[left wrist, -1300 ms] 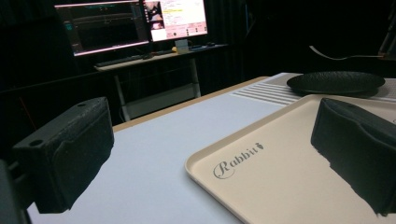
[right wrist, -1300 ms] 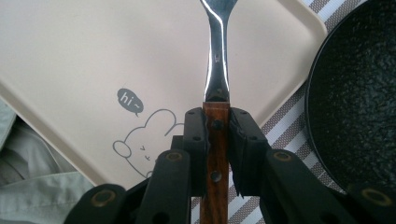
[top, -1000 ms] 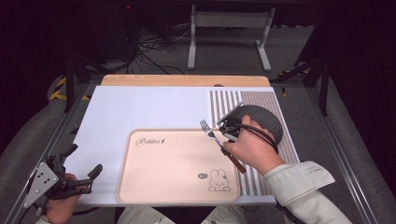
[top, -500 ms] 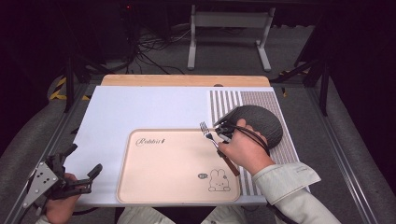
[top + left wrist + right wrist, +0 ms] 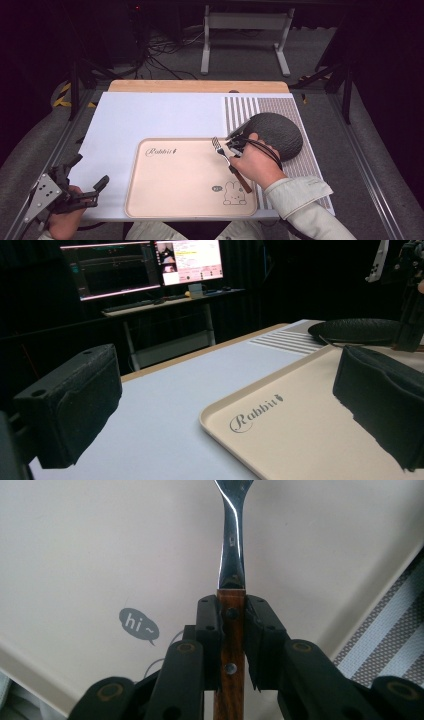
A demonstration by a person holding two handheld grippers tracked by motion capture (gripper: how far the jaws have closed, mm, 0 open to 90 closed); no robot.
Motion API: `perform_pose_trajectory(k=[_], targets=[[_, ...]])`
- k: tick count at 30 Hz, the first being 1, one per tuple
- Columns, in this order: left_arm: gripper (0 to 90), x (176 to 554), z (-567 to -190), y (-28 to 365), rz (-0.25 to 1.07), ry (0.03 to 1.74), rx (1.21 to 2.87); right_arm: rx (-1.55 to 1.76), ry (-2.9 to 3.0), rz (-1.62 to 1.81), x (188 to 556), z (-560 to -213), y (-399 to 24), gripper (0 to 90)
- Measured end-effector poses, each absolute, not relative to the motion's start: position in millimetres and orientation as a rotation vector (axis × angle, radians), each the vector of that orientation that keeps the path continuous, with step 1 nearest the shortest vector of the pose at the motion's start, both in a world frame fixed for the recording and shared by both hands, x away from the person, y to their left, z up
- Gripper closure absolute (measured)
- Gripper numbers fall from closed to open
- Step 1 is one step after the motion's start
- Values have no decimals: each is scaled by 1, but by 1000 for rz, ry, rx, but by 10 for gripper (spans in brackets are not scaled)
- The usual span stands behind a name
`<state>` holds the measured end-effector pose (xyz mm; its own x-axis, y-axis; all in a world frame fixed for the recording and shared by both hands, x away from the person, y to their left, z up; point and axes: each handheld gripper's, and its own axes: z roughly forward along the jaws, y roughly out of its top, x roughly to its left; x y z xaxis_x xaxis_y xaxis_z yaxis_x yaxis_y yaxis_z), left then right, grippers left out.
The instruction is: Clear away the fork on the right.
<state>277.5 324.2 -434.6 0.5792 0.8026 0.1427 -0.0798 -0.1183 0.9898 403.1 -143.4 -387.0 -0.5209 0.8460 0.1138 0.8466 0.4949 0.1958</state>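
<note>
Right tool (image 5: 232, 630) pinching the wooden-handled fork (image 5: 229, 161) low over the beige tray (image 5: 175, 200), placing step underway, next a gentle set-down and release, while the left tool (image 5: 75, 187) waits spread at the tabletop's corner.

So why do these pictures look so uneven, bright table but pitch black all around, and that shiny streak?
High view: light falls on the table, the room around stays dark. Left gripper view: the near claw pads look soft, and the far monitors glow. Right gripper view: glare streaks down the fork, clamped in the right claw.
</note>
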Motion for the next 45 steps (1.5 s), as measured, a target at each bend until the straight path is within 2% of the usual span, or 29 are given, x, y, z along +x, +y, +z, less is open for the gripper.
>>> perform_pose_trajectory(k=[26,33,35,40,45], targets=[[0,278,-434,324,847,640,1513,-1527,-2667,-264,402,-409,-140,779],[1,278,-434,324,849,641,1513,-1519,-2697,-290,404,-405,-140,663],[0,277,-434,324,850,641,1513,-1495,-2727,-316,404,-402,-138,696],[1,277,-434,324,850,643,1509,-1382,-2816,-379,404,-392,-133,898],[1,278,-434,324,851,641,1511,-1219,-2916,-489,404,-384,-125,900]])
